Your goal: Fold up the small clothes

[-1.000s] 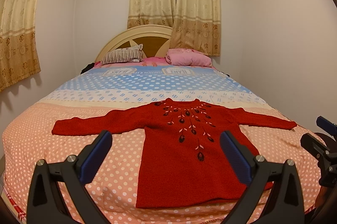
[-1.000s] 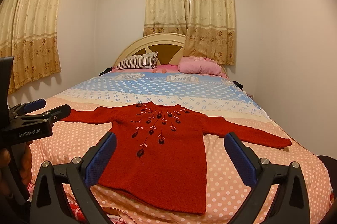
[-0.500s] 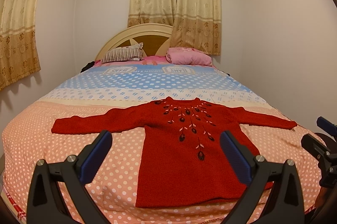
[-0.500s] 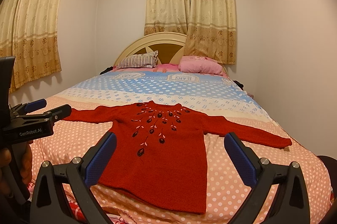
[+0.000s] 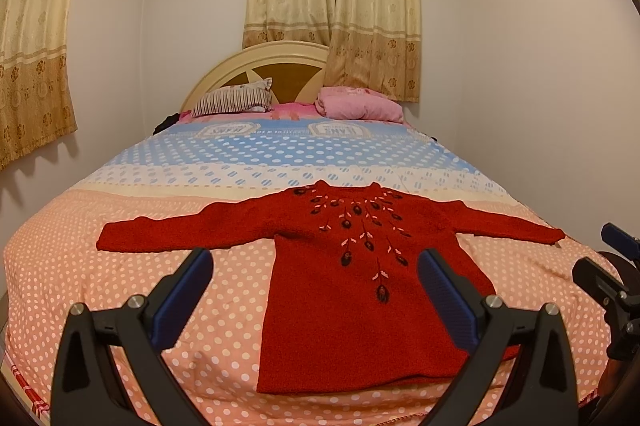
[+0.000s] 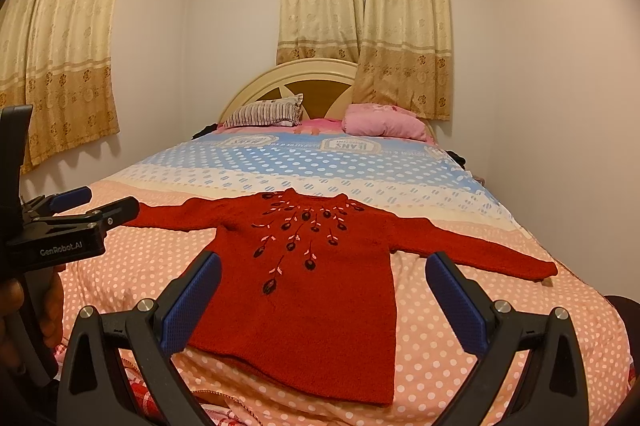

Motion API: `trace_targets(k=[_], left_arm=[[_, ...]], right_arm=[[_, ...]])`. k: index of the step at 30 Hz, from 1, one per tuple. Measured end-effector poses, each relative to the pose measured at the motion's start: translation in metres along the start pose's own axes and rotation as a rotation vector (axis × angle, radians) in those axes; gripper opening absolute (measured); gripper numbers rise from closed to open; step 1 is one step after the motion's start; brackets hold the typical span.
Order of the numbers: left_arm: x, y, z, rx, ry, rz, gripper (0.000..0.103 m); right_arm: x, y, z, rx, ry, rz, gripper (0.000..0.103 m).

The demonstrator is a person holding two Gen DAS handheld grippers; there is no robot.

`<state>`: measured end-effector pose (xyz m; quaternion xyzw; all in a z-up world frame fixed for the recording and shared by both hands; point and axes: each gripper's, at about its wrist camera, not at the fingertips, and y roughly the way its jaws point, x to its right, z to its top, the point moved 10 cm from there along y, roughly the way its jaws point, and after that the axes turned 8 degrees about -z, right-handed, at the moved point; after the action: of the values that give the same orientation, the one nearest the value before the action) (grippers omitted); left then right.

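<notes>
A small red knit sweater (image 5: 344,290) with dark flower embroidery lies flat on the bed, front up, both sleeves spread out sideways, hem toward me. It also shows in the right wrist view (image 6: 316,290). My left gripper (image 5: 316,290) is open and empty, held above the near end of the bed before the hem. My right gripper (image 6: 324,294) is open and empty too, to the right of the left one. The left gripper shows at the left edge of the right wrist view (image 6: 76,222); the right gripper shows at the right edge of the left wrist view (image 5: 608,266).
The bed (image 5: 120,290) has a pink dotted cover near me and blue and white dotted bands farther back. A striped pillow (image 5: 236,100) and a pink pillow (image 5: 360,106) lie by the headboard. Walls stand close on both sides.
Both views have shifted very slightly; the sweater and both open grippers stay as they were.
</notes>
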<state>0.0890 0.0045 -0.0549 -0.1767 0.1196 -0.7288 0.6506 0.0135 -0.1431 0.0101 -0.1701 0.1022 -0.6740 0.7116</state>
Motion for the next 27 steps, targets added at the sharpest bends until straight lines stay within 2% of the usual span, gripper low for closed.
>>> trace_targets(k=[9, 16, 21, 27], left_arm=[[-0.002, 0.02, -0.012, -0.046, 0.01, 0.005, 0.103], [-0.021, 0.048, -0.017, -0.089, 0.021, 0.052, 0.103], [-0.035, 0.073, -0.019, -0.126, 0.039, 0.084, 0.103], [-0.041, 0.109, -0.02, -0.178, 0.064, 0.098, 0.103]], right_arm=[[0.002, 0.012, -0.009, -0.029, 0.003, 0.02, 0.102], [0.012, 0.04, -0.023, -0.08, 0.013, 0.023, 0.102], [0.03, 0.065, -0.032, -0.126, 0.047, 0.022, 0.102], [0.067, 0.106, -0.04, -0.193, 0.085, -0.033, 0.102]])
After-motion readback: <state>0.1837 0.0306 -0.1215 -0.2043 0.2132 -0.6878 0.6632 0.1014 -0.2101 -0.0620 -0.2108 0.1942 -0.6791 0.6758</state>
